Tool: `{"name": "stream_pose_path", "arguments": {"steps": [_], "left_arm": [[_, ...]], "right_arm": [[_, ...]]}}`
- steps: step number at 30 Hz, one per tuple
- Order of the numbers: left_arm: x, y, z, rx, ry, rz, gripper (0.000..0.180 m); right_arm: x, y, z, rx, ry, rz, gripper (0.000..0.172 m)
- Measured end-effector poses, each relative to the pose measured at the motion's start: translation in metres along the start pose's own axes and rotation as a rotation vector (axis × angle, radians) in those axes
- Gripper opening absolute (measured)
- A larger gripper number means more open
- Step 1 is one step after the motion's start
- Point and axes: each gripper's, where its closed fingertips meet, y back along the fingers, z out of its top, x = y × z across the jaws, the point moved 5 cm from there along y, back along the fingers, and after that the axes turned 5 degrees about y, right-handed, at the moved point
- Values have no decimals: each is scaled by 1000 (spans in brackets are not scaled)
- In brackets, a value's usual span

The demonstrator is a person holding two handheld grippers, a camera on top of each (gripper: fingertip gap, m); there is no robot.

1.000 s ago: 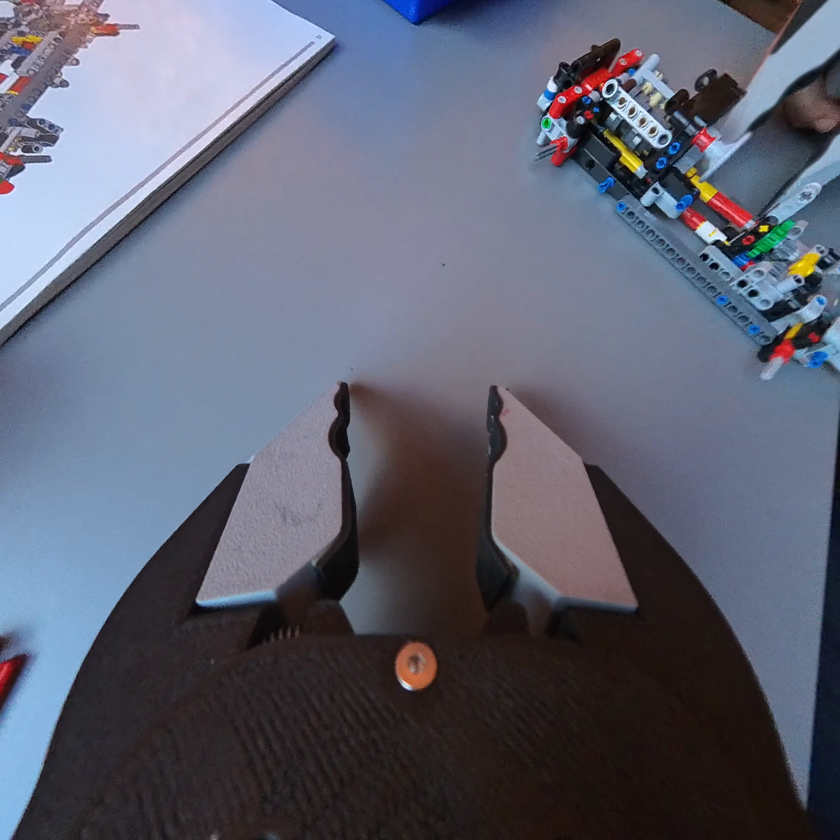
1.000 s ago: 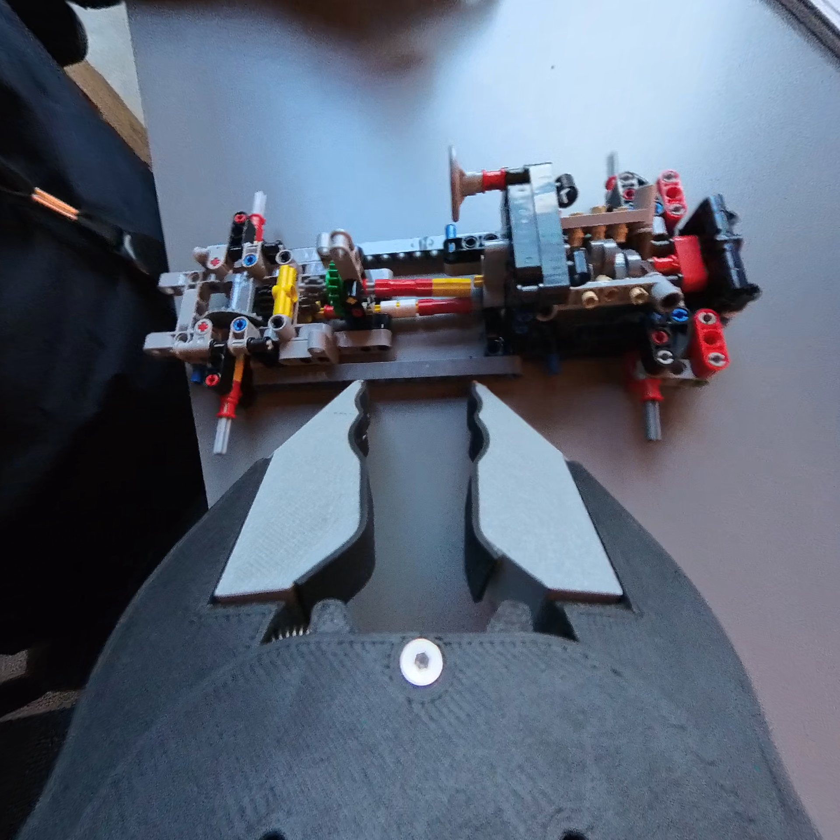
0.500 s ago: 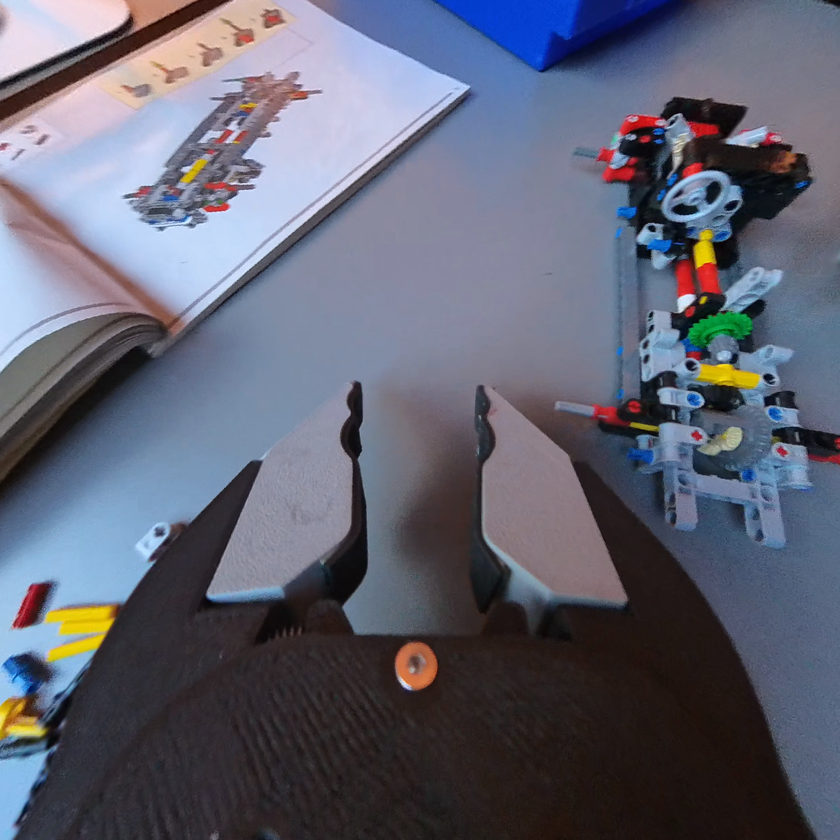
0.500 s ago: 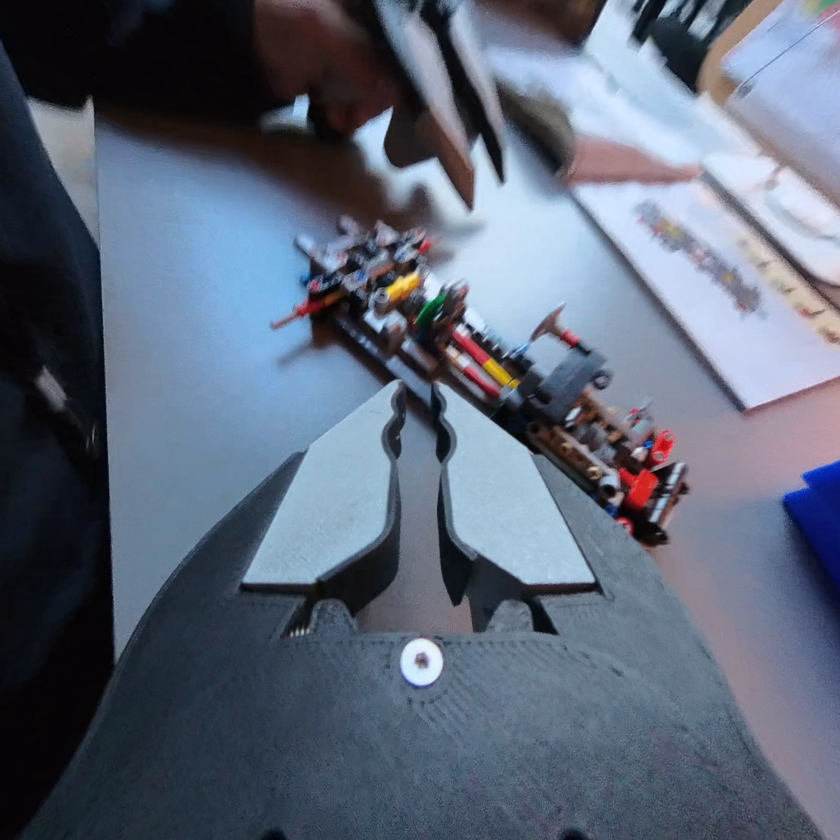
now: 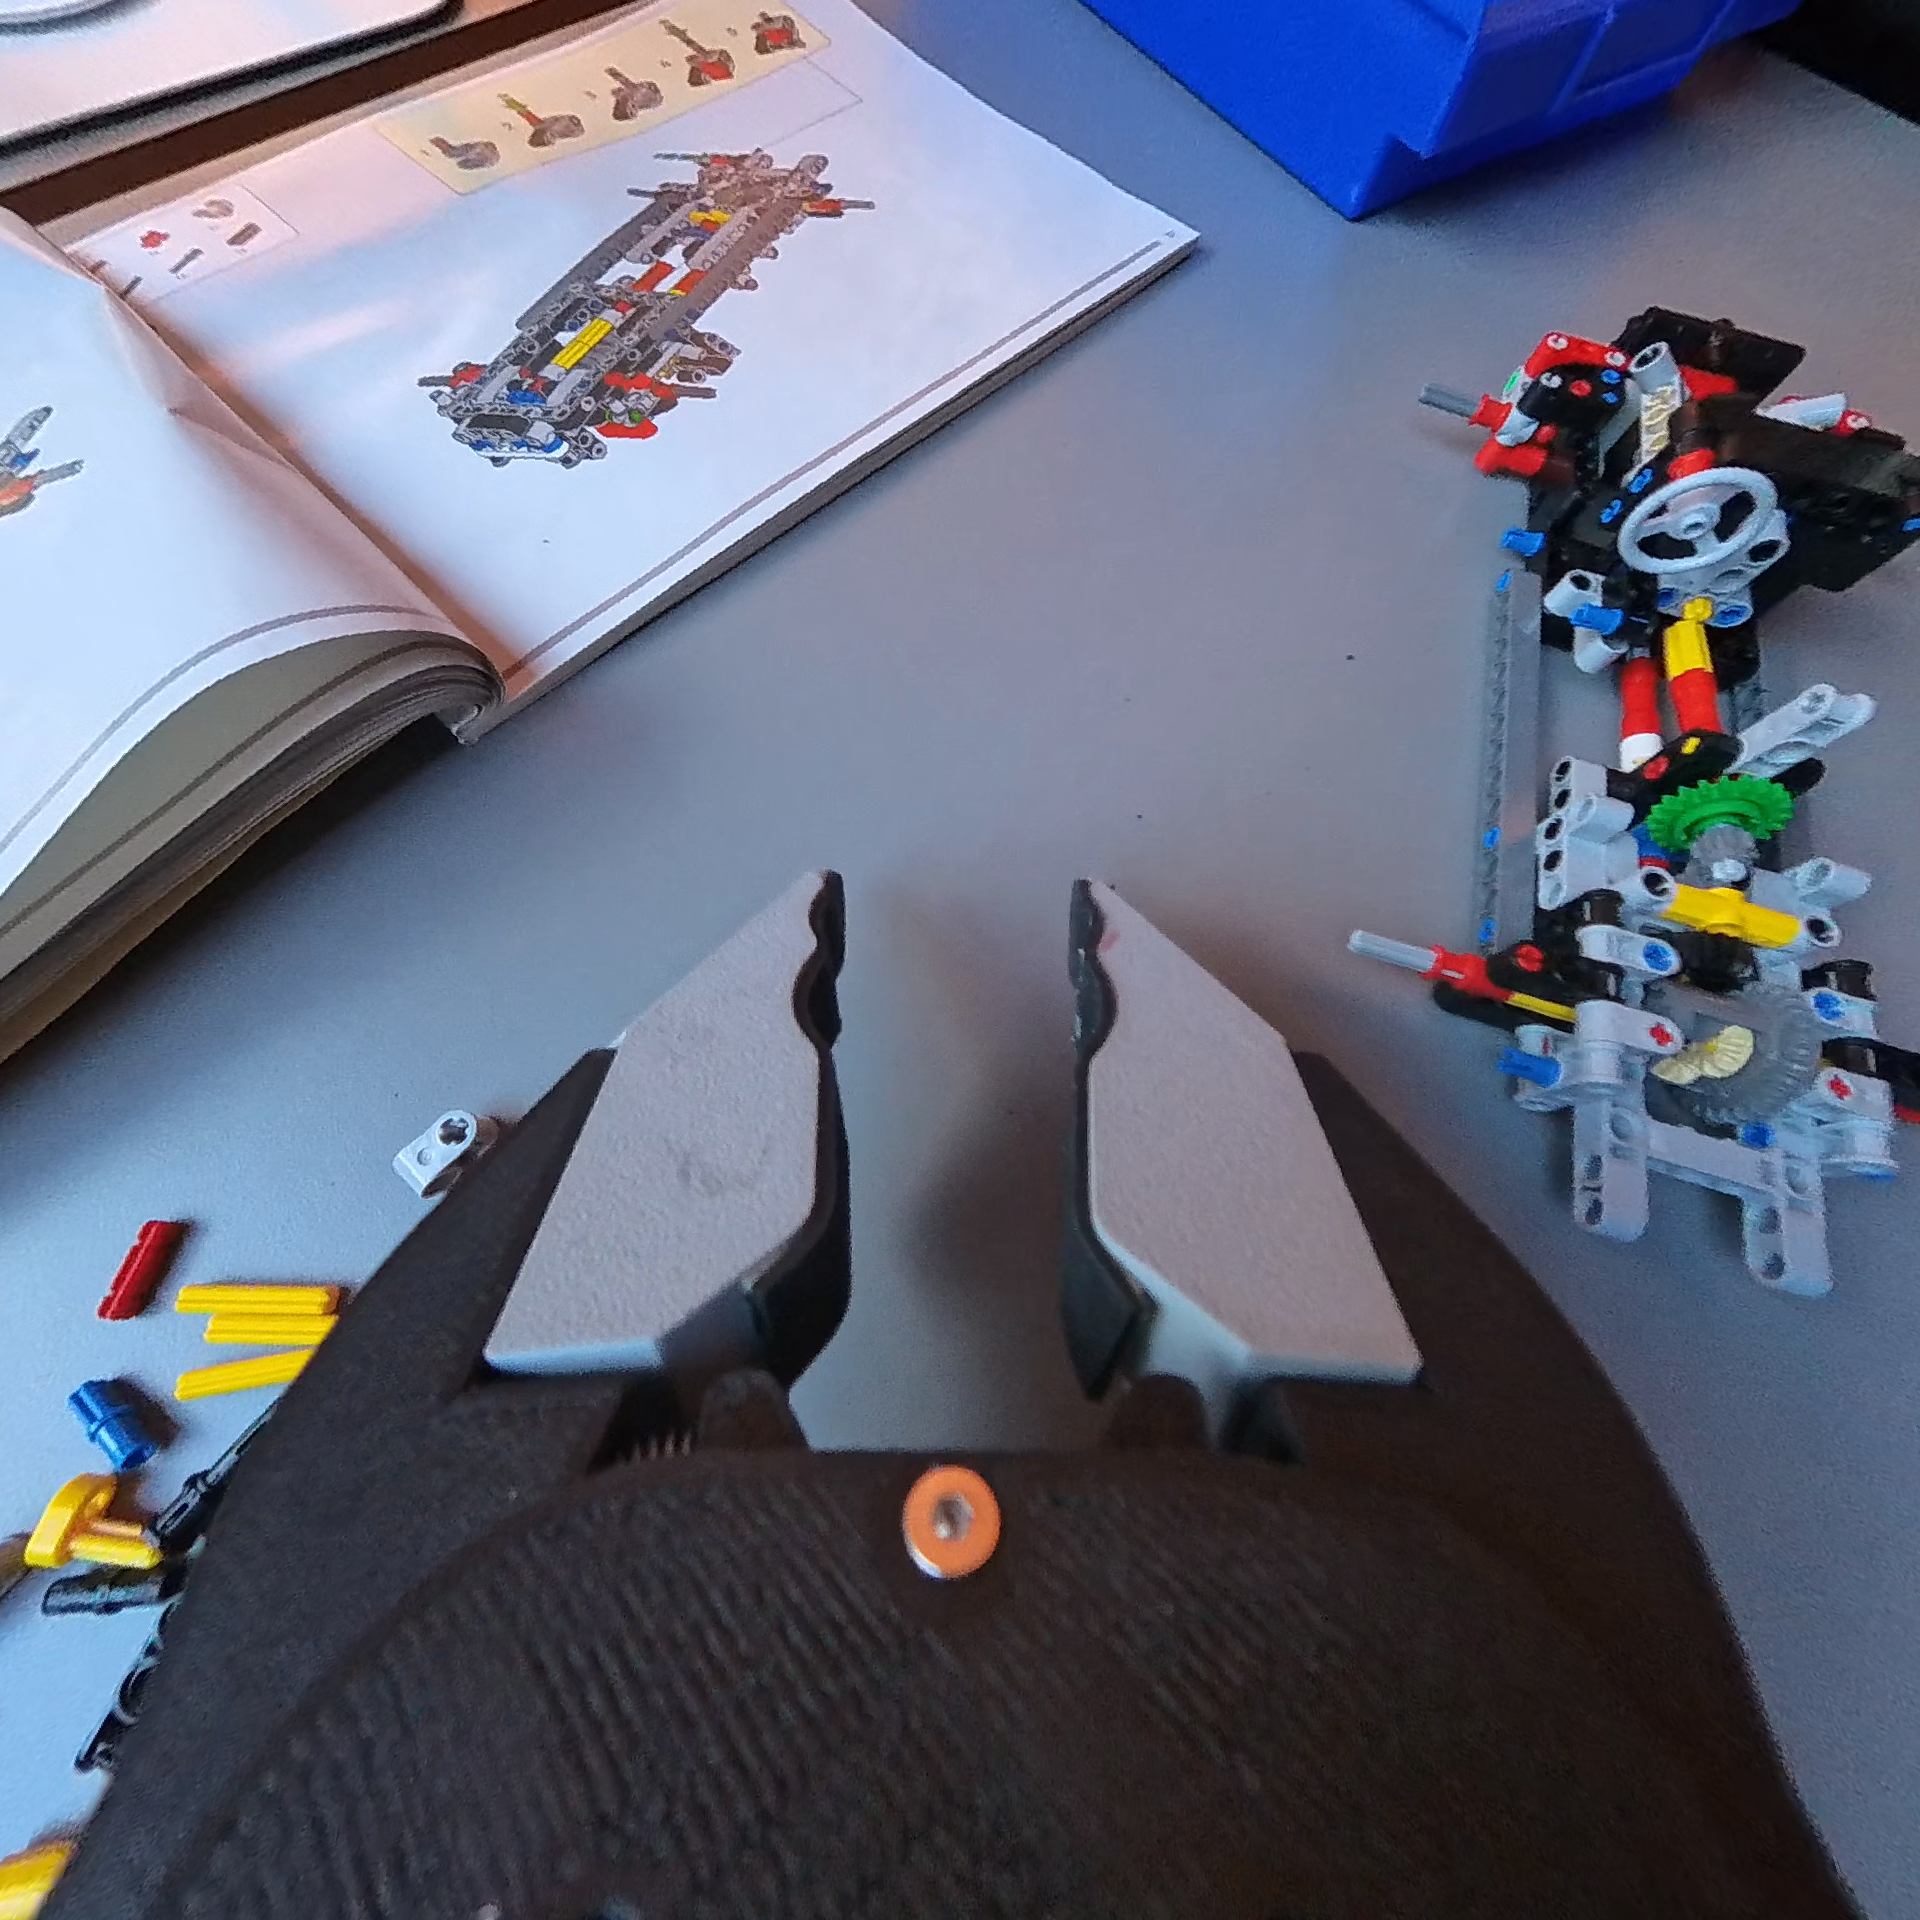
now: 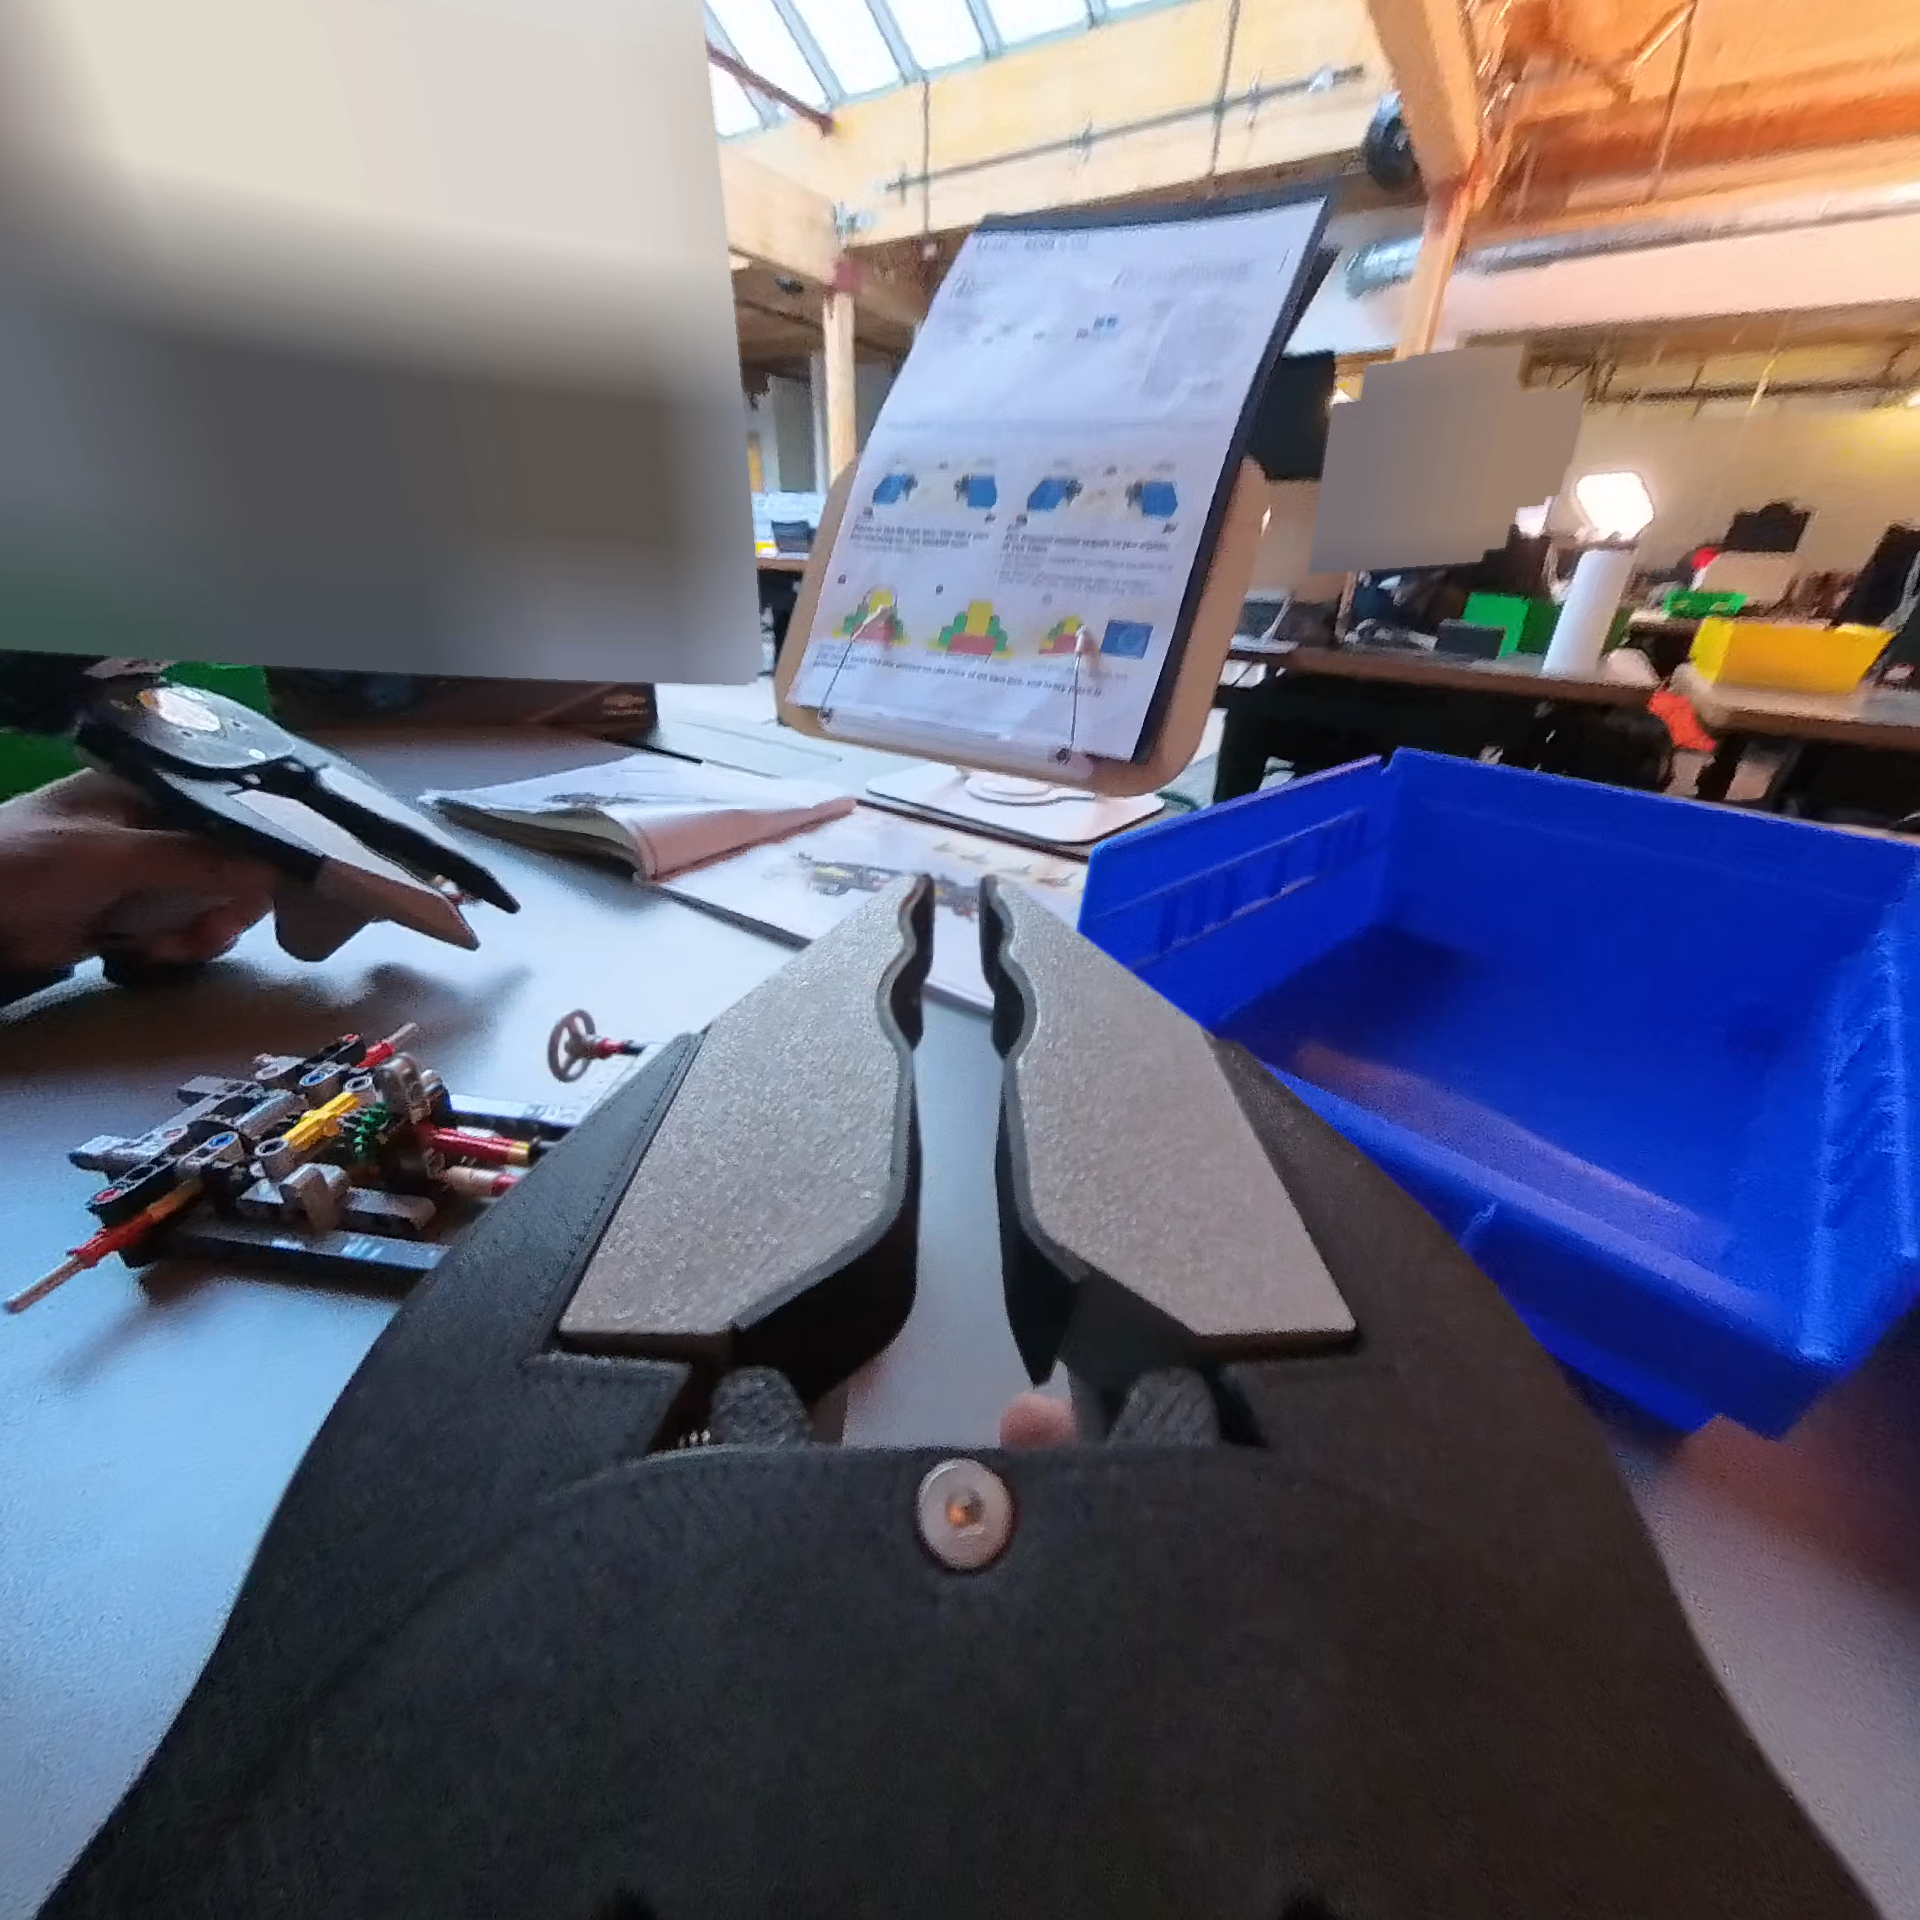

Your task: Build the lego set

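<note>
My left gripper [image 5: 956, 883] is open and empty, hovering over bare grey table [image 5: 1039, 582]. A long brick-built chassis model [image 5: 1704, 831] lies on the table to its right, apart from it. My right gripper [image 6: 954, 883] is shut to a thin slit with nothing between the pads. It is raised above the table, next to a blue bin [image 6: 1558, 1039]. In the right wrist view the model [image 6: 291, 1143] lies at the lower left, and the left gripper [image 6: 494, 925] shows beyond it, held in a hand.
An open instruction booklet [image 5: 623, 364] lies at the left back. Several loose yellow, red and blue pieces [image 5: 249, 1320] lie at the lower left. The blue bin [image 5: 1455, 94] stands at the back. A stand with a printed sheet [image 6: 1060, 468] stands behind the booklet. The left gripper's tips are roughly 30 centimeters from the right gripper's.
My right gripper lifted away from the model and swung towards the blue bin while its pads came together on air. My left gripper narrowed a little and pulled back, bringing booklet and loose pieces into view.
</note>
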Motion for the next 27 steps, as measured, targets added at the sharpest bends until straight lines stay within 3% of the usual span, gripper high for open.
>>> {"name": "stream_pose_path", "arguments": {"steps": [7, 16, 27], "left_arm": [[2, 0, 0, 2, 29, -18, 41], [-1, -1, 0, 5, 7, -16, 41], [-4, -1, 4, -24, -2, -15, 37]], "right_arm": [[3, -21, -11, 64, 41, 60, 3], [-17, -33, -7, 4, 4, 60, 4], [-2, -42, -12, 29, -11, 207, 10]]}}
